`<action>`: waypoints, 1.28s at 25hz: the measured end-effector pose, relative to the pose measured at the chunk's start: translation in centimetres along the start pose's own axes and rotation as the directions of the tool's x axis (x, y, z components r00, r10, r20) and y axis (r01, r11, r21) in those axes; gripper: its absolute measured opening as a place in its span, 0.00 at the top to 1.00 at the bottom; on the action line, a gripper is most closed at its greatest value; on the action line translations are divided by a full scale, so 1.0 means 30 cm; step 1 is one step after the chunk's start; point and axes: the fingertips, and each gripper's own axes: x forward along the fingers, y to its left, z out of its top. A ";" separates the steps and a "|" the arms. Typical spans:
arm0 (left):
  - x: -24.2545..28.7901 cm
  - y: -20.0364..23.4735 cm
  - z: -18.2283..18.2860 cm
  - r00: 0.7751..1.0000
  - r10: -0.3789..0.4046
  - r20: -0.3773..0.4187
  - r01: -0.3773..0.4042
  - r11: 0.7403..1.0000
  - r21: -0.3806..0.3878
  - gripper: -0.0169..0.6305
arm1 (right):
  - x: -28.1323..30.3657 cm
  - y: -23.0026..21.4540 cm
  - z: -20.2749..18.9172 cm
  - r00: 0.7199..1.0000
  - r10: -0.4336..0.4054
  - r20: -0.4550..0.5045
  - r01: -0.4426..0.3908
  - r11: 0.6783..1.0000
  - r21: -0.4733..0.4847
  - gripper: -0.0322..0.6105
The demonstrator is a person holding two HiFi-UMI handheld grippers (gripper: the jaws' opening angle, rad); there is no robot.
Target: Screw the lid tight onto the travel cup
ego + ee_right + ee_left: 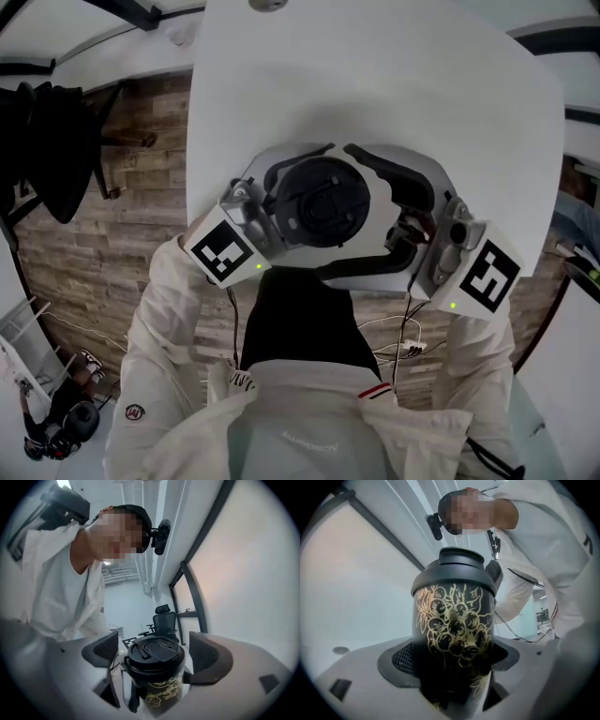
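Note:
The travel cup point(454, 630) is black with gold grape drawings, and a black lid point(457, 569) sits on top of it. My left gripper point(452, 667) is shut on the cup's body, low down, and holds it upright. From above, the lid point(319, 202) shows as a round black disc, with the left gripper point(300, 199) reaching in from the left. My right gripper point(337, 212) comes in from the right. Its jaws stand open on either side of the lid point(154, 653), with a gap at each pad point(211, 656). The right gripper point(157, 660) is level with the cup's top.
A white table point(375, 84) lies just beyond the cup, its near edge under the grippers. Wood-plank floor point(112, 253) shows at the left, with a dark hanging item point(52, 150) beside it. An office chair point(164, 618) stands far behind. Cables point(403, 347) hang by my torso.

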 end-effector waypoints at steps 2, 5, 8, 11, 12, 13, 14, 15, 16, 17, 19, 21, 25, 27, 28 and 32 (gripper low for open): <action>0.003 -0.008 0.000 0.999 -0.048 0.001 0.048 0.999 -0.002 0.33 | 0.036 -0.002 -0.003 0.996 0.088 -0.025 -0.089 0.996 -0.028 0.26; 0.008 -0.014 -0.008 0.996 -0.087 0.000 0.087 0.996 -0.013 0.33 | 0.072 0.005 -0.039 0.985 0.157 -0.077 -0.162 0.985 -0.063 0.26; 0.013 -0.001 -0.013 0.999 -0.045 0.009 0.046 0.998 -0.038 0.33 | 0.076 -0.019 -0.034 0.995 0.096 -0.040 -0.098 0.994 -0.054 0.26; 0.004 0.009 -0.010 0.997 0.074 0.007 -0.073 0.996 -0.046 0.33 | 0.079 -0.038 -0.012 0.992 -0.124 0.025 0.125 0.992 -0.035 0.26; 0.002 0.009 -0.009 0.993 0.119 0.005 -0.119 0.992 -0.037 0.33 | 0.073 -0.039 -0.010 0.975 -0.217 0.038 0.218 0.975 -0.033 0.26; 0.004 0.009 -0.007 0.987 0.164 0.003 -0.163 0.986 -0.028 0.33 | 0.063 -0.042 -0.011 0.950 -0.309 0.048 0.311 0.950 -0.031 0.26; 0.007 0.013 -0.006 0.978 0.208 0.002 -0.208 0.978 -0.023 0.33 | 0.051 -0.048 -0.011 0.916 -0.397 0.061 0.399 0.917 -0.025 0.26; 0.010 0.019 -0.007 0.968 0.252 0.000 -0.252 0.967 -0.024 0.33 | 0.039 -0.058 -0.009 0.876 -0.476 0.075 0.478 0.878 -0.015 0.26; 0.012 0.027 -0.008 0.955 0.298 -0.003 -0.297 0.954 -0.032 0.33 | 0.030 -0.069 -0.007 0.835 -0.544 0.088 0.546 0.838 -0.003 0.26; 0.013 0.035 -0.010 0.940 0.341 -0.007 -0.341 0.939 -0.042 0.33 | 0.022 -0.080 -0.006 0.794 -0.600 0.096 0.602 0.798 0.007 0.26; 0.015 0.049 -0.011 0.919 0.395 -0.014 -0.395 0.917 -0.051 0.33 | 0.014 -0.095 -0.008 0.732 -0.675 0.097 0.677 0.736 0.009 0.26; 0.019 0.051 -0.010 0.921 0.390 -0.017 -0.391 0.920 -0.037 0.33 | 0.011 -0.095 -0.015 0.718 -0.690 0.093 0.692 0.722 0.007 0.26; 0.024 0.038 -0.001 0.950 0.312 -0.002 -0.312 0.950 0.000 0.33 | 0.009 -0.061 -0.021 0.803 -0.590 0.085 0.592 0.806 0.006 0.27; 0.022 0.032 -0.002 0.965 0.264 0.004 -0.264 0.965 -0.002 0.33 | -0.001 -0.037 -0.004 0.869 -0.484 0.100 0.485 0.874 0.023 0.27; 0.021 0.029 -0.003 0.971 0.238 0.007 -0.238 0.971 -0.003 0.33 | -0.007 -0.030 0.008 0.900 -0.423 0.107 0.423 0.906 0.030 0.27; 0.013 0.005 -0.005 0.992 0.123 0.016 -0.123 0.992 0.000 0.33 | -0.005 -0.005 0.010 0.990 -0.134 0.038 0.134 0.991 0.002 0.26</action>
